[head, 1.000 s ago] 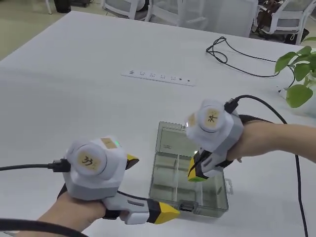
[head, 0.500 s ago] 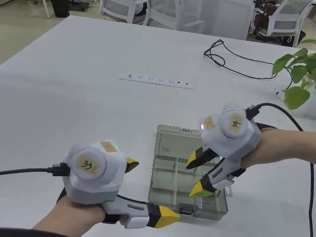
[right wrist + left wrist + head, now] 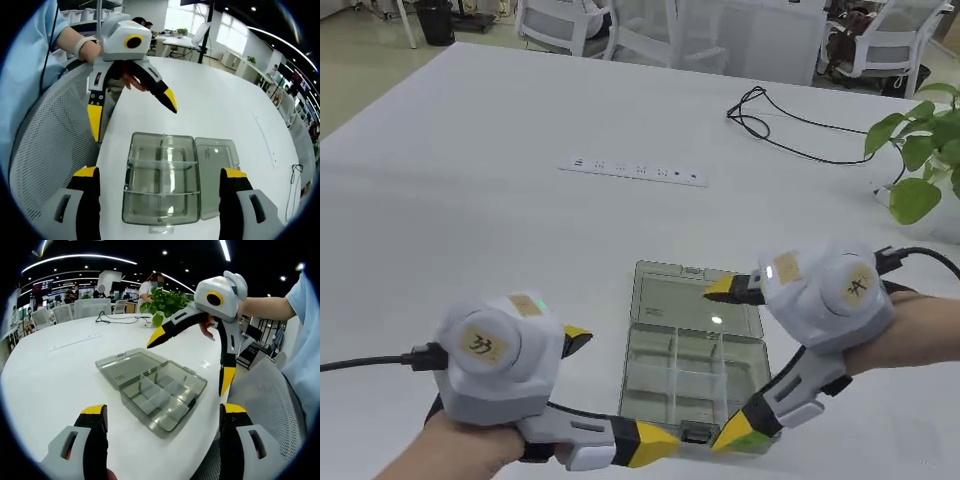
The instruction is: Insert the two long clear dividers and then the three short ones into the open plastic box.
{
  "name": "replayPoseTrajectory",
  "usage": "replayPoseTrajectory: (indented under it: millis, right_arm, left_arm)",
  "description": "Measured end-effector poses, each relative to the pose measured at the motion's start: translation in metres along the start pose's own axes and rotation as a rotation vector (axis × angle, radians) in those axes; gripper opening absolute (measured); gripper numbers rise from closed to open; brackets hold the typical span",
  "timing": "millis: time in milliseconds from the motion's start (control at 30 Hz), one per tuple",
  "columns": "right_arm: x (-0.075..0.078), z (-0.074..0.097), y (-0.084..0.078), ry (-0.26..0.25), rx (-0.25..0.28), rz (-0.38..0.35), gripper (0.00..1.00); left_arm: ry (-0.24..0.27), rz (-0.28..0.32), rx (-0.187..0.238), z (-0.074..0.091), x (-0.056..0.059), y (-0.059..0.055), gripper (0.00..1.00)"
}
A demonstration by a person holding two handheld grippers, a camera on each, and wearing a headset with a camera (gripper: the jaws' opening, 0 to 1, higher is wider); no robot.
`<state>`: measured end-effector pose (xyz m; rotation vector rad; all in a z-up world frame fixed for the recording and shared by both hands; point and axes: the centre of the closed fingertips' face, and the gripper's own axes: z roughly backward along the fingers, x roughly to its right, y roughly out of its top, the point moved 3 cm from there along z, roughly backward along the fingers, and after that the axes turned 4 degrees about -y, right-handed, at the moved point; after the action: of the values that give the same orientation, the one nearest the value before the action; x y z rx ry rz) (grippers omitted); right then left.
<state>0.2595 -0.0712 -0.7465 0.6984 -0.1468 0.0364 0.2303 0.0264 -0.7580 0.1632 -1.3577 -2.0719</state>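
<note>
The clear plastic box (image 3: pixel 692 372) lies open on the white table, its lid (image 3: pixel 692 298) folded flat on the far side. Clear dividers (image 3: pixel 161 164) stand inside it and split it into several compartments. My right gripper (image 3: pixel 728 362) is open wide at the box's right side, one fingertip over the lid and the other by the near right corner. My left gripper (image 3: pixel 615 392) is open at the box's left near corner, with nothing between its jaws. The box (image 3: pixel 159 392) lies ahead of the left jaws, and the right gripper (image 3: pixel 189 365) hangs above it there.
A white power strip (image 3: pixel 638 170) lies farther back on the table. A black cable (image 3: pixel 780 128) loops at the back right beside a green plant (image 3: pixel 918 160). Chairs stand beyond the far edge. A mesh chair (image 3: pixel 50 150) is close to the near table edge.
My right gripper has drawn back from over the box toward the right and near side, and its jaws have spread wide. My left gripper has barely moved. The head camera has shifted.
</note>
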Motion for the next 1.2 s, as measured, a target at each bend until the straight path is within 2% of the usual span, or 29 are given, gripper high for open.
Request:
replayPoseTrajectory:
  millis: [167, 267, 400, 667, 767, 867, 967, 1033, 1100, 1200]
  right_arm:
    - [0.004, 0.014, -0.013, -0.046, 0.003, -0.039, 1.00]
    - [0.006, 0.024, -0.031, -0.067, -0.025, -0.059, 1.00]
    - [0.008, 0.037, -0.045, -0.086, -0.048, -0.077, 1.00]
    - [0.007, 0.067, -0.098, -0.134, -0.149, -0.133, 1.00]
    - [0.001, 0.075, -0.113, -0.137, -0.186, -0.152, 0.99]
    - [-0.003, 0.083, -0.136, -0.141, -0.227, -0.169, 0.99]
    - [-0.005, 0.091, -0.153, -0.137, -0.245, -0.202, 0.98]
    - [-0.007, 0.093, -0.159, -0.141, -0.260, -0.208, 0.98]
    - [-0.007, 0.098, -0.173, -0.146, -0.274, -0.229, 0.98]
    - [-0.013, 0.099, -0.177, -0.141, -0.299, -0.236, 0.97]
  left_arm:
    - [0.011, 0.001, 0.008, 0.003, -0.005, 0.003, 0.95]
    - [0.020, 0.000, 0.010, 0.003, -0.009, 0.003, 0.95]
    - [0.030, 0.014, 0.023, 0.004, -0.011, 0.003, 0.95]
    - [0.037, 0.028, 0.029, 0.003, -0.012, -0.001, 0.95]
    - [0.033, 0.029, 0.028, 0.002, -0.010, -0.002, 0.95]
    - [0.033, 0.028, 0.026, 0.002, -0.010, -0.002, 0.95]
    - [0.035, 0.029, 0.027, 0.002, -0.010, -0.002, 0.95]
    - [0.034, 0.028, 0.022, 0.002, -0.010, -0.002, 0.95]
    - [0.036, 0.025, 0.022, 0.004, -0.010, -0.001, 0.95]
    - [0.039, 0.023, 0.022, 0.006, -0.011, -0.001, 0.95]
